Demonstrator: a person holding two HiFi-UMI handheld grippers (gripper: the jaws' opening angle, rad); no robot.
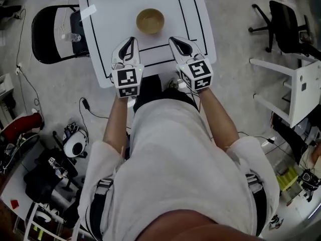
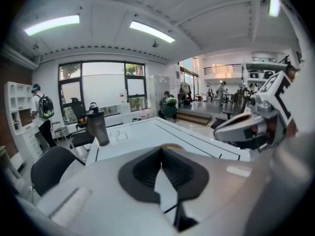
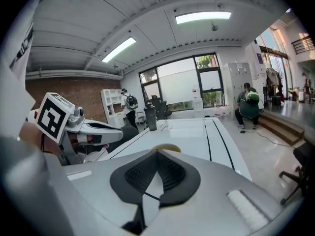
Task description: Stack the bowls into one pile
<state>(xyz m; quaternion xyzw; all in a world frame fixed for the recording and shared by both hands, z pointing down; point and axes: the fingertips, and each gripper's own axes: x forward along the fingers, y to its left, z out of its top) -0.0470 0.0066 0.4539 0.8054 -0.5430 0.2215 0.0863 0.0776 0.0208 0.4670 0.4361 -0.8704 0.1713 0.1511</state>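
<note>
Both pairs of jaws are sitting pressed together with nothing between them. The left gripper (image 2: pixel 161 149) and the right gripper (image 3: pixel 157 153) are hovering side by side over the near edge of the table (image 1: pixel 195 14), pointing at the bowl pile (image 1: pixel 150 20) standing well apart ahead. A careless forward swing is risking a knock that slides or tips it. Its top bowl is lying empty; how many are nesting beneath, I cannot tell.
</note>
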